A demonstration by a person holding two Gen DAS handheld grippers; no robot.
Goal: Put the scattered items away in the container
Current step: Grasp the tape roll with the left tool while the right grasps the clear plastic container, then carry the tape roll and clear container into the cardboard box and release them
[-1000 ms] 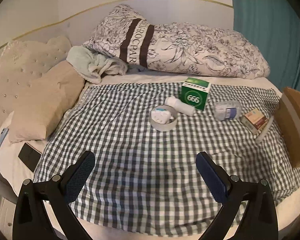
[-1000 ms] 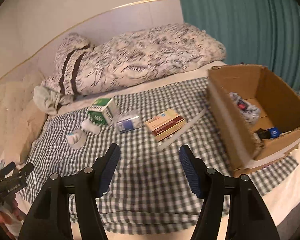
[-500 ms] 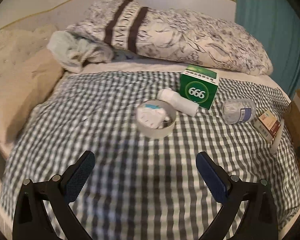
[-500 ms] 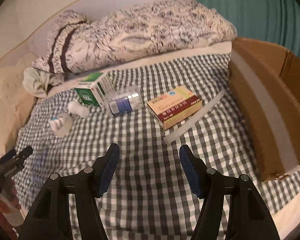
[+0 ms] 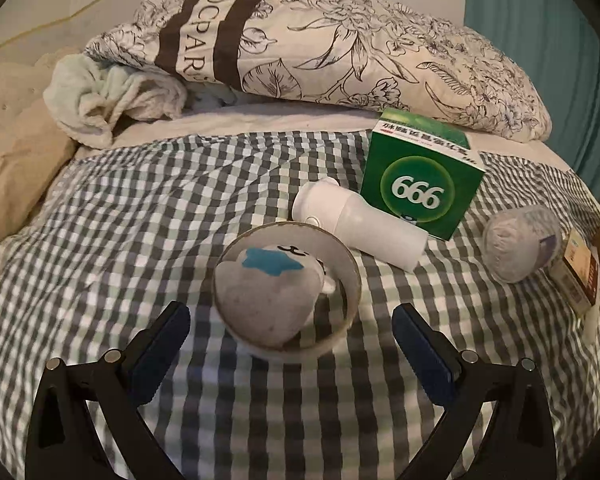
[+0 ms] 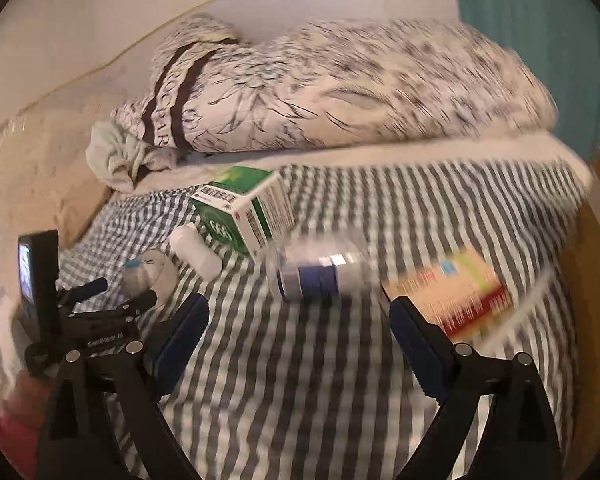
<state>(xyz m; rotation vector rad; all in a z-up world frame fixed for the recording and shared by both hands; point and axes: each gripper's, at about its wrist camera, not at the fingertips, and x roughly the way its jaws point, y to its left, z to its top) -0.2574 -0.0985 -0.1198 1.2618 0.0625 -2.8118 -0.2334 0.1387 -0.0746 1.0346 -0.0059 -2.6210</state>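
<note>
On the checked bedspread, two empty grippers are lining up on the scattered items.

At far left, the left gripper [image 5: 290,338] is standing wide open with nothing gripped, its pads flanking the near edge of the tape roll [image 5: 286,292], which is cradling a small soft toy [image 5: 270,300], so a squeeze across the ring could probably lift both together. Just beyond, the white bottle [image 5: 360,226] is lying on its side against the green box [image 5: 420,184]. Further right, the right gripper [image 6: 298,332] is opening its jaws, nothing between them, pointing at the clear blue-labelled bottle [image 6: 320,276] lying near it. To its right the flat red-and-yellow box [image 6: 448,294] is resting by a white strip [image 6: 516,308]. At the far right edge, the cardboard container [image 6: 596,280] is waiting, only partly in view.
</note>
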